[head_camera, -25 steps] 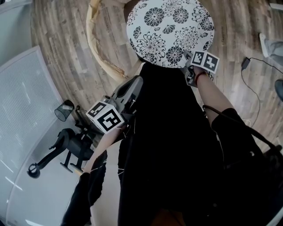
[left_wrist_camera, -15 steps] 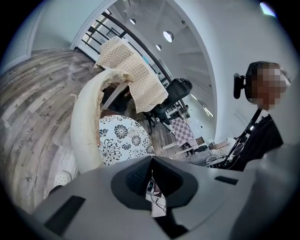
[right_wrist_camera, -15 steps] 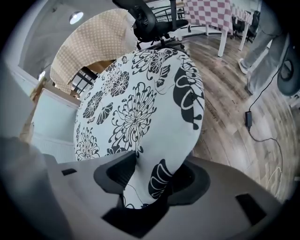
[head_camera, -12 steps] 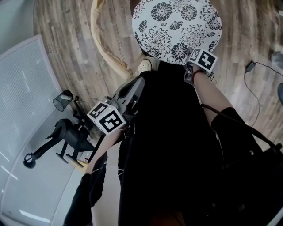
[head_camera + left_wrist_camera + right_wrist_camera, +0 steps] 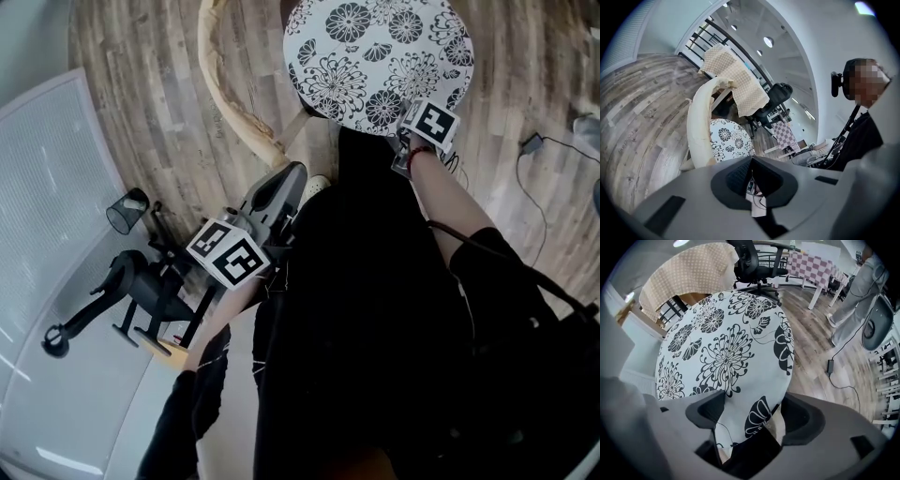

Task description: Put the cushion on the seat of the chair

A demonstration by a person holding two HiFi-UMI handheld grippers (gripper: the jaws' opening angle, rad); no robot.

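Opening wide just now, the jaws of the right gripper point down and straddle the near edge of the cushion without pinching it. The round, black-flowered cushion lies flat on the seat of the chair, inside its curved cream back. The left gripper, jaws together and empty, hangs beside the person's dark clothing above the wooden floor.

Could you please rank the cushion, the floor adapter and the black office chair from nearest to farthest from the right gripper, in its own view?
1. Cushion: between the jaws of the right gripper; they have just been opening.
2. Adapter: on the floor, to the right.
3. Black office chair: farthest, at the top.
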